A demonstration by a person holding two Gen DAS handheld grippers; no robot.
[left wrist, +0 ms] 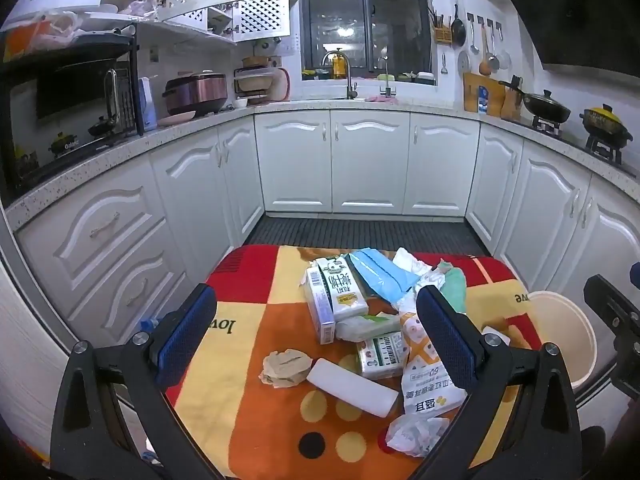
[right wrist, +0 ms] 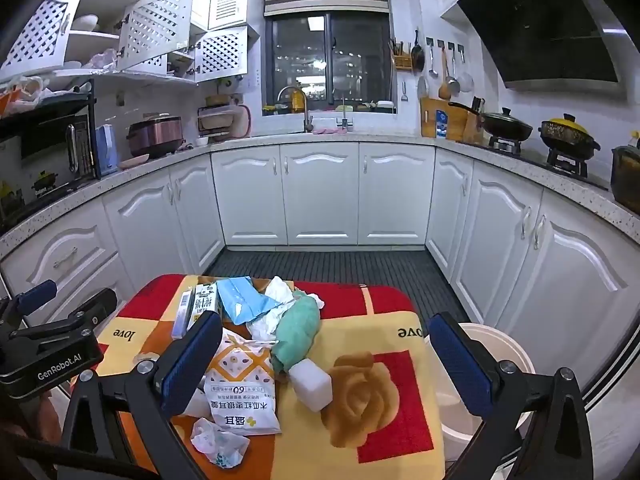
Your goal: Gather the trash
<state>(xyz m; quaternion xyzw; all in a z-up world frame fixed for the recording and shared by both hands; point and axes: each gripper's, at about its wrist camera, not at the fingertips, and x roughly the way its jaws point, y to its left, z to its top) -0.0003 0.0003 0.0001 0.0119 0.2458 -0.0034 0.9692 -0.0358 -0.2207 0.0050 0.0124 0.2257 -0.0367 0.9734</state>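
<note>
A pile of trash lies on a table under a patterned cloth: a milk carton, a blue packet, a brown crumpled paper, a white foam block, a printed snack bag, a green cloth and crumpled wrappers. A cream bin stands at the table's right edge; it also shows in the right wrist view. My left gripper is open above the pile, empty. My right gripper is open above the table's right half, empty.
White kitchen cabinets ring the floor, with a dark ribbed mat beyond the table. Counters hold a microwave, a rice cooker, a sink tap and pots on a stove.
</note>
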